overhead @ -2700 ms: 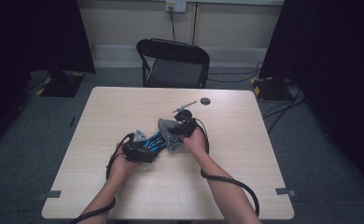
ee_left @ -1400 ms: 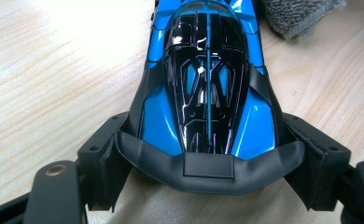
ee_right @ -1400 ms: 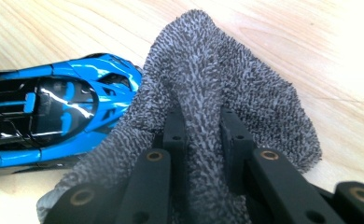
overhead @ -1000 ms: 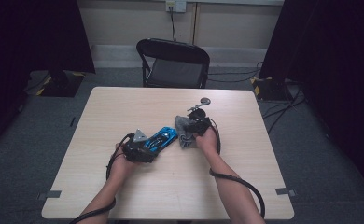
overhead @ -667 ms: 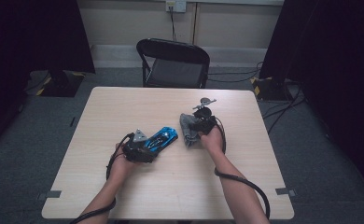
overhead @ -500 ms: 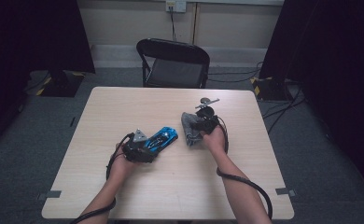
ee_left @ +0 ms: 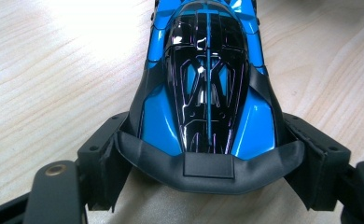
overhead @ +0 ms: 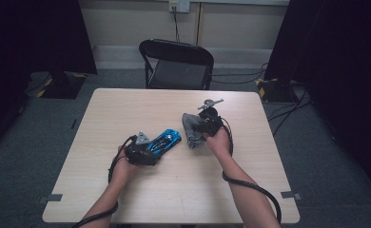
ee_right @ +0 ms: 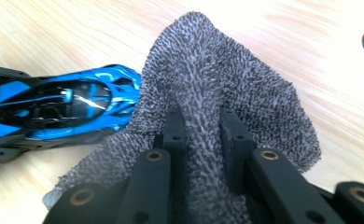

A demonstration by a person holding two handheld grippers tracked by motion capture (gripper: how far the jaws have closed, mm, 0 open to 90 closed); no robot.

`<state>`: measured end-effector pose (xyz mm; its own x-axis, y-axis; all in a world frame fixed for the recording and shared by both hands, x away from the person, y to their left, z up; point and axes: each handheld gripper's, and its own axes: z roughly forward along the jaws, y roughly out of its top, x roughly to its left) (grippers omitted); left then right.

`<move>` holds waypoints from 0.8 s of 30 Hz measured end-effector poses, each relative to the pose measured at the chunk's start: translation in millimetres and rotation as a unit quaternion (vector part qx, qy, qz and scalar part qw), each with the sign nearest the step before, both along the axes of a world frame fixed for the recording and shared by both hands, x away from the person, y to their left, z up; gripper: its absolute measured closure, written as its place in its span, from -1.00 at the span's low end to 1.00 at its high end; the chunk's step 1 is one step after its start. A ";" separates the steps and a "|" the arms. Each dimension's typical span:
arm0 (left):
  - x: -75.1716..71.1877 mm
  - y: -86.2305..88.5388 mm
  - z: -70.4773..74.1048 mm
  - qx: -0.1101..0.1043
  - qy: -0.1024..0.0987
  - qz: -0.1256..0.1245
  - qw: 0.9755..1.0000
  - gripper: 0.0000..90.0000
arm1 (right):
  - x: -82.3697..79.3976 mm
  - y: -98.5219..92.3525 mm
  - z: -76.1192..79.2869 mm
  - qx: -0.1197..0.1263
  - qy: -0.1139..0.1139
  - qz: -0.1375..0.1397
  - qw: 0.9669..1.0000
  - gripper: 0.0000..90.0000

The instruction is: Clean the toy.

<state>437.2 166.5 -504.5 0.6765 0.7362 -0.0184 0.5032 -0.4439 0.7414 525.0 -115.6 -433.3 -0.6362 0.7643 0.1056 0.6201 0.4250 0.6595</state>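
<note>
The left tool (overhead: 148, 151) is clamping the rear of a blue toy car (overhead: 165, 140), its two pads pressing on the flanks just ahead of the black tail wing, as the left gripper view shows (ee_left: 208, 121). The car is sitting flat on the worktop (overhead: 126, 109), a little left of centre, nose pointing toward two o'clock.

The right tool (overhead: 203, 124) is pinching a fold of a grey cloth (overhead: 190, 130) tightly between its jaws; in the right gripper view the nubbly fabric (ee_right: 217, 93) is draping over both jaws and hanging down around them. The cloth is being held off the car, at about three o'clock from its nose, near but apart from it (a strip of bare wood is showing between them in the high view).

Judging by this, the wiping job is somewhere mid-way: the car is secured, the cloth is in hand, yet the cloth is not on the bodywork at this instant. The paint is looking glossy, so how much wiping is left cannot be told. What seems left is bringing the cloth onto the car, then setting both down.
</note>
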 end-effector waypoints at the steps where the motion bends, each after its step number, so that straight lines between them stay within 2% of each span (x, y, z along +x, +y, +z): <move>1: 0.0 0.0 0.0 0.000 0.000 0.000 1.000 -0.46 | -0.7 1.1 0.8 0.001 0.000 0.002 1.000 0.69; 14: 0.0 0.0 0.0 0.000 0.000 0.000 1.000 -0.47 | -11.9 19.5 8.7 0.019 -0.005 0.044 0.999 0.69; 15: 0.0 0.0 0.0 0.000 0.000 0.000 1.000 -0.46 | -14.9 25.0 10.6 0.021 -0.007 0.055 0.998 0.69; 24: 0.0 0.1 0.1 0.001 0.000 0.000 1.000 -0.47 | -25.0 46.5 15.1 0.027 -0.009 0.093 0.995 0.69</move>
<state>437.2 166.6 -504.4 0.6769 0.7359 -0.0172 0.5028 -0.4451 0.7410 500.0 -69.1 -418.2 -0.7680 0.6272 0.1299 0.5216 0.4947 0.6952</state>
